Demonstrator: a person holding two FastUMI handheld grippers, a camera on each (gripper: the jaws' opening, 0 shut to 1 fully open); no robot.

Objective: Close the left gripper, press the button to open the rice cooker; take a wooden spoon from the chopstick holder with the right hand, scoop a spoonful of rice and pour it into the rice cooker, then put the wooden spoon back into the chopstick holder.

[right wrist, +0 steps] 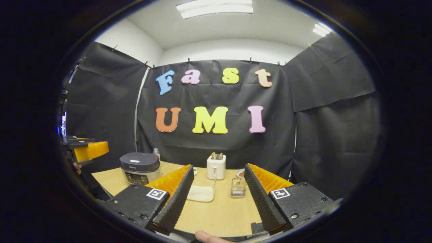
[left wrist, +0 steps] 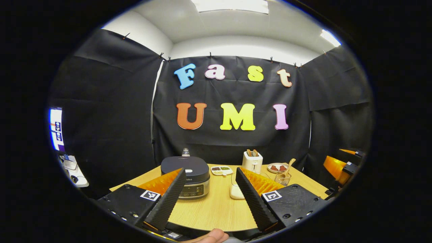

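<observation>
left gripper (left wrist: 211,189) held above the near edge of the light wooden table (left wrist: 216,209), fingers spread wide, nothing between them. right gripper (right wrist: 217,194) likewise wide apart and empty, over the same table's near edge. dark-lidded, silver-bodied round rice cooker (left wrist: 189,177) standing lid down at the table's left. wire-mesh chopstick holder (left wrist: 282,178) at the right, with a wooden spoon (left wrist: 289,167) leaning upright in it. white rectangular container (right wrist: 201,194) between cooker and holder. white toaster (left wrist: 252,161) farther back, small divided dish (left wrist: 221,170) beside it.
</observation>
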